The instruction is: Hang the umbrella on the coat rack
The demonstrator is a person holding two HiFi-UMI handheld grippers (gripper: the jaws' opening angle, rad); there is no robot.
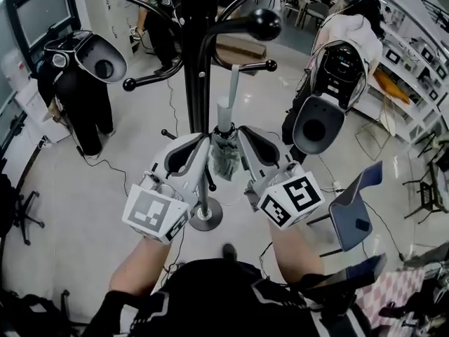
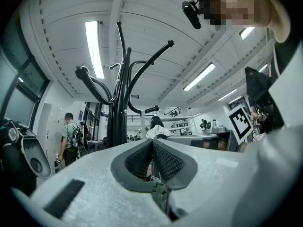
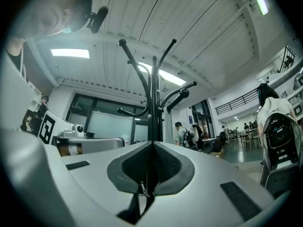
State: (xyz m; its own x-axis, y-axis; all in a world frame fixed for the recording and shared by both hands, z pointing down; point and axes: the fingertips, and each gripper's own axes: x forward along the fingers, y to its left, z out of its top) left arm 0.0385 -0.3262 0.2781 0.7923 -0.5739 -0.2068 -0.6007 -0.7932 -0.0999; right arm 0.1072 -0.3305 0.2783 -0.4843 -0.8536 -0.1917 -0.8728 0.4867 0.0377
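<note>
Left claw (image 2: 152, 148): closed, pads meeting at the tip, with greenish folded fabric of the umbrella (image 1: 225, 159) pinched low in the gap behind them. Right claw (image 3: 152, 151): also closed, with a dark strip and a thin metal wire end caught between the pads; we can't tell which umbrella part that is. In the head view both claws converge on the umbrella from 7 and 5 o'clock, one on each side of the rolled canopy and touching it. The umbrella is folded, upright, carried in the air by the claws, not hung yet. Its pale grey shaft (image 1: 224, 111) sticks up toward 12 o'clock past the claw tips. The left marker cube (image 1: 156, 213) and right marker cube (image 1: 291, 201) sit at the rear of the claws, nearest us. The coat rack (image 1: 199, 55) stands just behind the umbrella at 12 o'clock: black pole, curved arms with ball ends. The big ball-tipped hook (image 1: 264, 24) is at 1 o'clock, above the shaft. The smaller knob (image 1: 270, 65) is below it; its arm crosses the shaft top in the picture and we can't tell if they touch. The round rack base (image 1: 205, 220) shows at 6 o'clock between the cubes. Further out are a blue chair (image 1: 356, 213) at 4 o'clock, a person in black (image 1: 81, 100) at 10 o'clock, and the pale floor (image 1: 84, 209) with cables across it.
</note>
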